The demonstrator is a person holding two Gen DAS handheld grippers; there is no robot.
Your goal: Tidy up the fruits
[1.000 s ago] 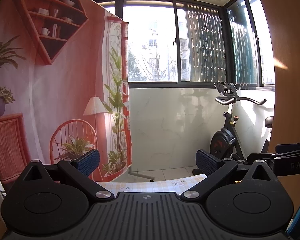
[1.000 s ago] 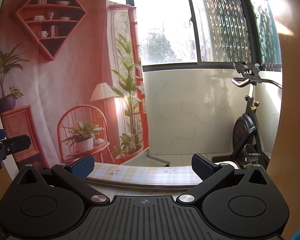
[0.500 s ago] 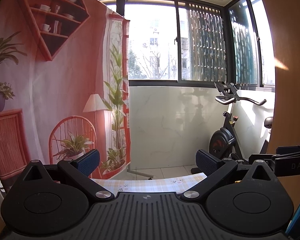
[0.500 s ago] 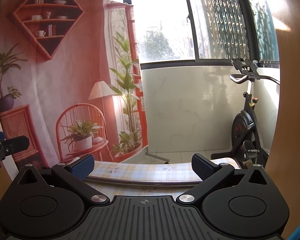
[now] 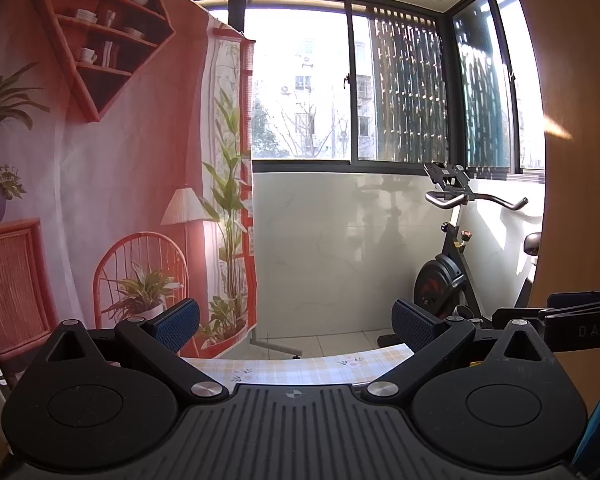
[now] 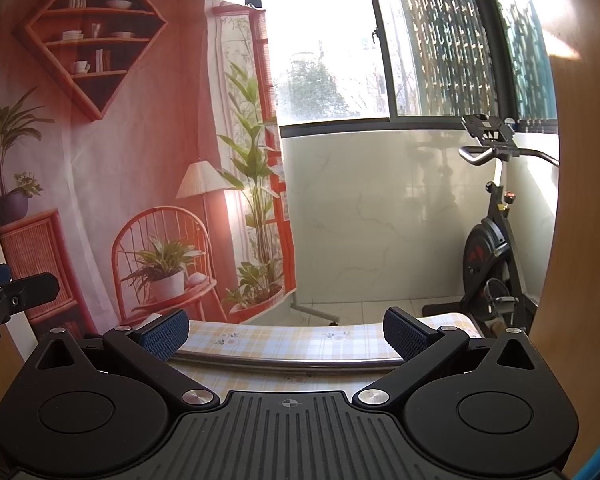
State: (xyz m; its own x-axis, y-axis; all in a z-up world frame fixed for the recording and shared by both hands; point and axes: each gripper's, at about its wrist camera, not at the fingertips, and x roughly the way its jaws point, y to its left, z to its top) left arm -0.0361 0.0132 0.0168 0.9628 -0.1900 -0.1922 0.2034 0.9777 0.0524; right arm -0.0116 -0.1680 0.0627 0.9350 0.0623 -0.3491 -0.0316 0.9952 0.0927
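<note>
1. Left tool (image 5: pixel 296 322): fingers spread wide, blue pads (image 5: pixel 176 322) facing each other with nothing between them. It is held level, looking out across the far edge of the counter (image 5: pixel 300 366).
2. Right tool (image 6: pixel 286 330): likewise spread, gap empty. A metal rail (image 6: pixel 284 362) crosses the counter (image 6: pixel 284 338) just past its pads.
3. Fruit: none in either view. Only a strip of checked cloth shows between the fingers, so where the fruit lies relative to either tool cannot be told.
4. In the left view, the right tool's arm juts in at the lower right edge; in the right view, the left tool's arm (image 6: pixel 18 292) shows at the left edge. The two are held side by side, apart.
5. Background: printed red backdrop (image 5: pixel 100 180) fills the left half of both frames; window (image 5: pixel 340 92) at top centre; exercise bike (image 5: pixel 452 276) at right; brown panel (image 5: pixel 580 140) along the right edge.
6. Against one second ago: in the left view the backdrop's hanging edge has slid left, its shelf print higher and more tilted. In the right view more counter shows and the bike handlebar sits higher. Finger spread is unchanged on both tools.
</note>
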